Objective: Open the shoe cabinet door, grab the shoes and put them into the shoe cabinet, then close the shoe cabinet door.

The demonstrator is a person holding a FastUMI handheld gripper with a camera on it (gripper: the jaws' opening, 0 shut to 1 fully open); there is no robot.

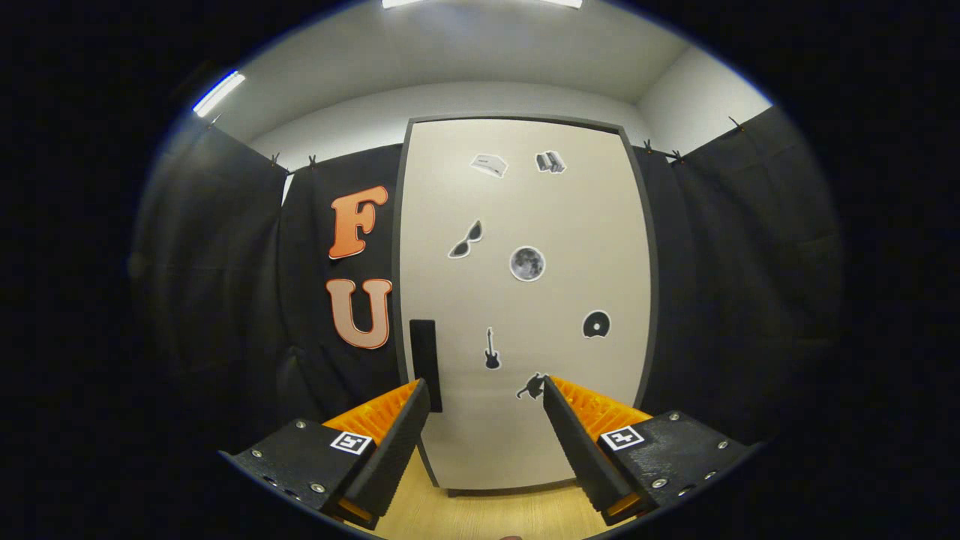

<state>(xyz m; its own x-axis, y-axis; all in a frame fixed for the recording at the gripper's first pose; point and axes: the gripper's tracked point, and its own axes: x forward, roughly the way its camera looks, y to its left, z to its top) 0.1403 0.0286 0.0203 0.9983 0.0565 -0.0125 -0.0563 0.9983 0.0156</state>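
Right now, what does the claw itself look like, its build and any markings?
The claw has two long wedge-shaped fingers with finely ribbed inner faces, spread apart. Each sits on a dark blocky mount studded with small silver screws. Each mount carries a square black-and-white tag. No cables or sleeves are visible.

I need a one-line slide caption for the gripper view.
Open claw faces the closed shoe cabinet door, near its dark handle.
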